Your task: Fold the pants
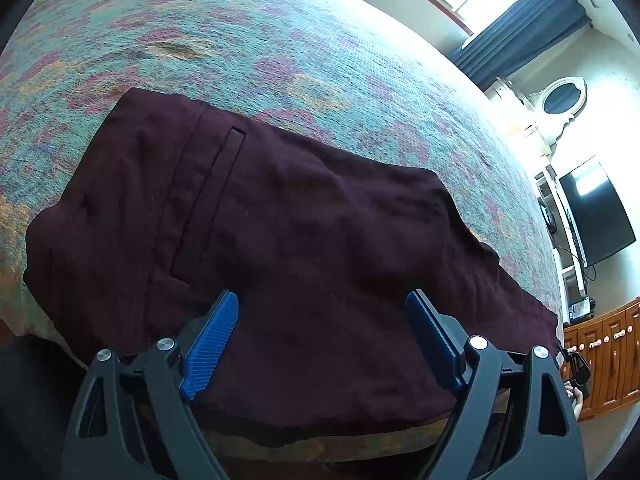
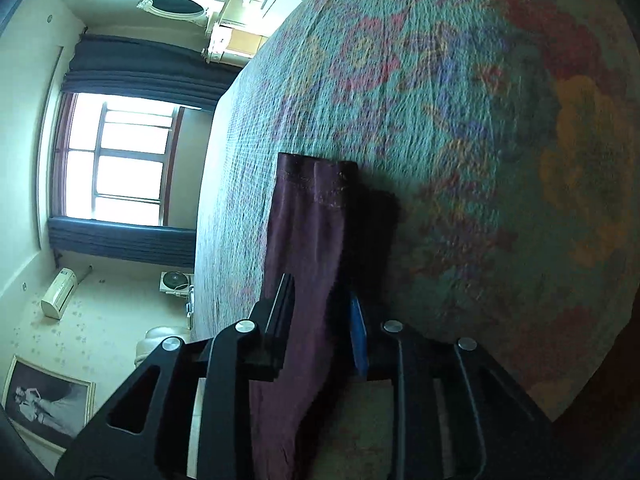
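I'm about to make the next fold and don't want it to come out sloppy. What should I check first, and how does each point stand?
1. Dark maroon fabric pants lie flat on the floral quilted bedspread: ok.
2. Left gripper open, nothing clamped: ok.
3. Trouser leg runs between the right gripper fingers: ok.
4. Right pads firmly pinching the cloth: cannot tell.
5. Hem stitching at the leg end even: ok.

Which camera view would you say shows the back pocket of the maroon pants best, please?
The left wrist view: the pants lie spread on the bedspread, and the welt pocket shows along its whole slit. The right wrist view shows no pocket, only a hemmed leg end running between that tool's fingers.
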Demonstrator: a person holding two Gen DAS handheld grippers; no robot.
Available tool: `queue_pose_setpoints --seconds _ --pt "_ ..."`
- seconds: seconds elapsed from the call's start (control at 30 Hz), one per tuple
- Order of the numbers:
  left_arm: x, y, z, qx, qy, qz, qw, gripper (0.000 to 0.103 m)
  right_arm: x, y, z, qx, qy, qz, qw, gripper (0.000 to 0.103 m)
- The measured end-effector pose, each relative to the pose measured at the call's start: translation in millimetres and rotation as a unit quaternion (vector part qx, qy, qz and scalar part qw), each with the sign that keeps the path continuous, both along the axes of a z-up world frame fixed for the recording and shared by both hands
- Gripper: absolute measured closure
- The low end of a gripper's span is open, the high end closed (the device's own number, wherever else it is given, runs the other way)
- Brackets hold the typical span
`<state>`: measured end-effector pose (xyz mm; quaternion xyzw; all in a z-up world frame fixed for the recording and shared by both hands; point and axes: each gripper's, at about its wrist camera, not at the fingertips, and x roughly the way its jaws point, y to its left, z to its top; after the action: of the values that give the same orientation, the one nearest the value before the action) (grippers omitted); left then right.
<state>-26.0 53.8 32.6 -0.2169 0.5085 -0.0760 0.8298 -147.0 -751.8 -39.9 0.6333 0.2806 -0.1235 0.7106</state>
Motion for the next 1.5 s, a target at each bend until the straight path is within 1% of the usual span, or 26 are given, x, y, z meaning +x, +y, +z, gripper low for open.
queue_pose_setpoints --seconds 0.03,0.07,0.1,0.2,0.23,0.3,0.37,0.4,0.47,0.53,0.6,0.67,0.73,0.77,0.8,0.87,0.9,0.97,1.0,1.03,1.07,1.13,1.23,1.3,1.37,1.5 --pt "-0.2 -0.5 0.2 0.002 -0.001 0.0 1.0 0.018 3.0 3.7 3.3 -0.018 0.013 0.009 1.0 0.079" --pt "-0.4 -1.0 0.3 0.004 -0.001 -0.001 1.0 0.018 5.6 5.4 5.5 -0.043 0.035 0.014 0.998 0.092" --pt "-0.4 -1.6 0.5 0.006 -0.002 -0.002 1.0 0.018 6.4 4.4 5.9 -0.056 0.05 0.016 0.997 0.096" --pt "-2.5 -2.3 2.6 0.007 -0.003 -0.005 1.0 0.018 -2.3 -8.2 1.2 -0.037 0.037 -0.006 0.999 0.096" --pt "-3.7 -3.2 4.3 0.01 -0.005 -0.009 0.9999 0.018 -5.9 -13.5 3.6 -0.036 0.034 -0.013 0.999 0.092" --pt "-6.7 -4.8 9.1 0.022 -0.011 -0.016 0.9996 0.018 -12.0 -28.0 15.2 -0.058 0.037 -0.034 0.997 0.084" --pt "-11.1 -6.9 16.4 0.034 -0.029 -0.024 0.9987 0.018 -11.0 -45.1 26.2 -0.079 0.037 -0.044 0.995 0.049" --pt "-12.5 -8.6 19.5 0.043 -0.037 -0.028 0.998 0.018 -5.5 -54.5 27.2 -0.08 0.033 -0.034 0.996 0.043" --pt "-13.3 -13.0 24.0 0.065 -0.051 -0.035 0.996 0.018 9.1 -68.9 26.5 -0.083 0.037 -0.007 0.996 0.043" --pt "-11.0 -12.9 23.2 0.077 -0.051 -0.035 0.9951 0.018 30.4 -77.9 18.7 -0.074 0.044 0.04 0.995 0.043" --pt "-7.2 -6.9 17.8 0.063 -0.036 -0.026 0.997 0.018 51.0 -78.8 8.9 -0.059 0.048 0.089 0.993 0.042" --pt "-5.1 0.2 12.8 0.05 -0.024 -0.013 0.9984 0.018 63.7 -76.0 8.9 -0.062 0.049 0.124 0.989 0.039" --pt "-2.5 6.5 9.2 0.047 -0.019 -0.006 0.9987 0.018 79.5 -70.8 7.4 -0.031 0.03 0.173 0.984 0.038" --pt "-2.1 8.4 9.7 0.046 -0.021 -0.006 0.9987 0.018 87.1 -65.5 7.3 -0.025 0.03 0.196 0.98 0.038" --pt "-1.9 8.9 11.0 0.05 -0.024 -0.006 0.9984 0.018 92.5 -61.3 9.9 -0.042 0.041 0.211 0.976 0.038" --pt "-2.1 7.9 17.2 0.077 -0.04 -0.003 0.9962 0.018 99.7 -57.7 15.4 -0.056 0.055 0.23 0.97 0.039" --pt "-2.7 7.7 20.9 0.086 -0.052 -0.005 0.9949 0.018 101.9 -56.5 17.7 -0.063 0.065 0.233 0.968 0.042" --pt "-2.0 6.1 27.2 0.109 -0.071 -0.011 0.9915 0.018 107.2 -50.8 23.4 -0.086 0.084 0.242 0.963 0.056" --pt "-1.0 4.4 28.5 0.123 -0.075 -0.015 0.9894 0.018 110.1 -46.5 25.7 -0.097 0.094 0.245 0.96 0.061" --pt "0.7 4.0 28.5 0.134 -0.078 -0.02 0.9878 0.018 111.1 -43.4 26.4 -0.105 0.105 0.249 0.957 0.073" --pt "2.4 4.7 26.7 0.138 -0.076 -0.023 0.9872 0.018 108.8 -39.9 27.0 -0.107 0.108 0.252 0.956 0.079" --pt "5.7 10.6 20.7 0.136 -0.065 -0.017 0.9884 0.018 104.5 -31.3 29.7 -0.11 0.109 0.254 0.955 0.081" --pt "8.8 24.9 10.2 0.107 -0.043 -0.001 0.9933 0.018 103.3 -24.7 34.3 -0.117 0.115 0.253 0.954 0.081" --pt "7.5 33.4 7.5 0.084 -0.04 0.012 0.9956 0.018 102.4 -26.0 33.7 -0.113 0.123 0.235 0.957 0.075" --pt "5.2 37.7 8.1 0.074 -0.041 0.013 0.9963 0.018 101.6 -29.9 32.3 -0.086 0.101 0.228 0.965 0.061" --pt "4.5 36.6 9.1 0.073 -0.038 0.007 0.9966 0.018 91.2 -49.8 24.3 -0.031 0.07 0.197 0.978 0.056"
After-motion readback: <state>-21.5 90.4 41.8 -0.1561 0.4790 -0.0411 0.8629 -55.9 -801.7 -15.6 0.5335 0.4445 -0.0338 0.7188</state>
